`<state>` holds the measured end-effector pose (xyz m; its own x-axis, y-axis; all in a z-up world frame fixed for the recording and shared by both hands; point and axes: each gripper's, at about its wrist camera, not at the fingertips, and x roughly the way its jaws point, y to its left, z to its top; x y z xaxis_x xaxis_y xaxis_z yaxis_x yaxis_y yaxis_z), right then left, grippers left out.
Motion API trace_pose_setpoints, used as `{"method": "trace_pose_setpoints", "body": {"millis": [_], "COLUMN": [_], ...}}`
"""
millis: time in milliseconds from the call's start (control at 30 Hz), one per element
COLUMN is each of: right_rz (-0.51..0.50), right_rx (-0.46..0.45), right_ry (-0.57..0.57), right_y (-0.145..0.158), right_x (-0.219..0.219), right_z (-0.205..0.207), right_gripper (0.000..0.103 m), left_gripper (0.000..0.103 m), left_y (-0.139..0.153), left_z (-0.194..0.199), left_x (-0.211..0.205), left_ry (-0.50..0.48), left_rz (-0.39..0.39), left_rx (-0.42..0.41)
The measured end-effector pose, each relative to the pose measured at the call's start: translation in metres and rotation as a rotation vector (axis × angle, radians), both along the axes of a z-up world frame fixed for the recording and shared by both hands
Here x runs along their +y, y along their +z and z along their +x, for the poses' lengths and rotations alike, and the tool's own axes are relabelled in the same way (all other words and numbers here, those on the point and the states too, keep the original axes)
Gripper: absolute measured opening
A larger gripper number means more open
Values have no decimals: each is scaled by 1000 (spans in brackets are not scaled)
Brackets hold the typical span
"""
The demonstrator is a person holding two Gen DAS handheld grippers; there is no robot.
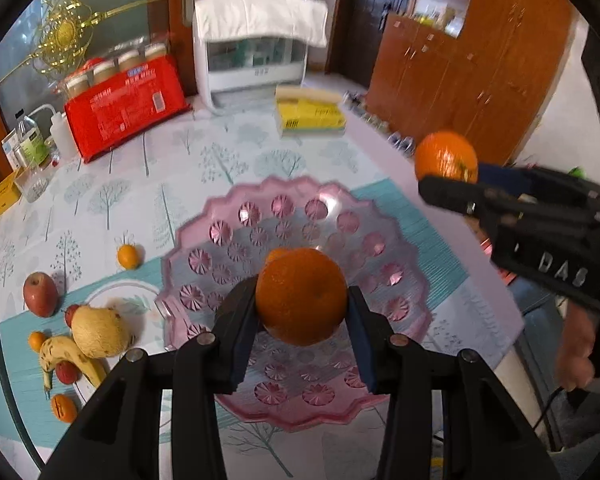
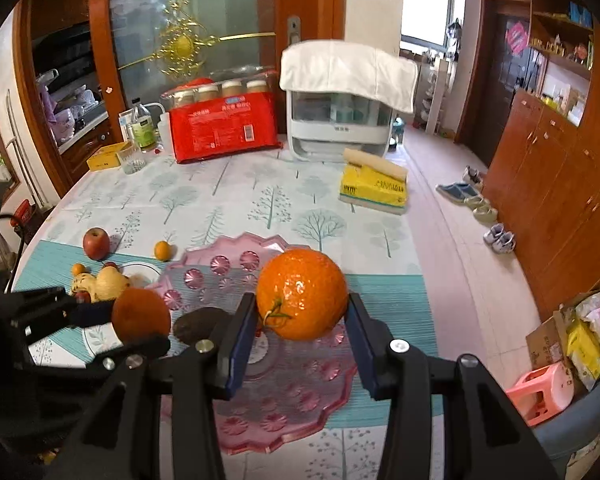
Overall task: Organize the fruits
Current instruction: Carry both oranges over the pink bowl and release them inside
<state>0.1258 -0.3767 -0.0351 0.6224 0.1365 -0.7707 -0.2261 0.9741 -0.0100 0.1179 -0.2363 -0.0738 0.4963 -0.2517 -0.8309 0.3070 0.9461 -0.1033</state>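
Observation:
My left gripper (image 1: 302, 312) is shut on an orange (image 1: 302, 294), held above the pink scalloped plate (image 1: 340, 224). A small orange piece peeks out behind it on the plate. My right gripper (image 2: 302, 314) is shut on a second orange (image 2: 302, 294) with a green stem, above the same pink plate (image 2: 236, 264). Each view shows the other gripper with its orange: the right gripper's orange (image 1: 446, 158) at right, the left gripper's orange (image 2: 140, 314) at left. Loose fruit lies left of the plate: an apple (image 1: 40, 294), a small tangerine (image 1: 128, 256), a pear (image 1: 100, 332), a banana (image 1: 66, 354).
At the table's far side stand a red package (image 1: 128, 108), a white appliance under a cloth (image 1: 256, 60) and a yellow box (image 1: 310, 114). Bottles and a glass (image 1: 36, 186) stand far left. The table edge runs along the right, with shoes on the floor beyond.

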Motion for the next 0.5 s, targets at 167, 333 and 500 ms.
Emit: {"method": "trace_pose_setpoints", "body": {"millis": [167, 333, 500], "right_rz": [5, -2, -25], "right_rx": [71, 155, 222], "right_ry": [26, 61, 104], "right_y": [-33, -71, -104], "right_x": [-5, 0, 10], "right_z": [20, 30, 34], "right_gripper": [45, 45, 45], "left_gripper": [42, 42, 42], "left_y": [-29, -56, -70], "left_z": [11, 19, 21], "left_x": [-17, -28, -33], "left_ry": [7, 14, 9], "left_rz": [47, 98, 118], "left_rx": [80, 137, 173]}}
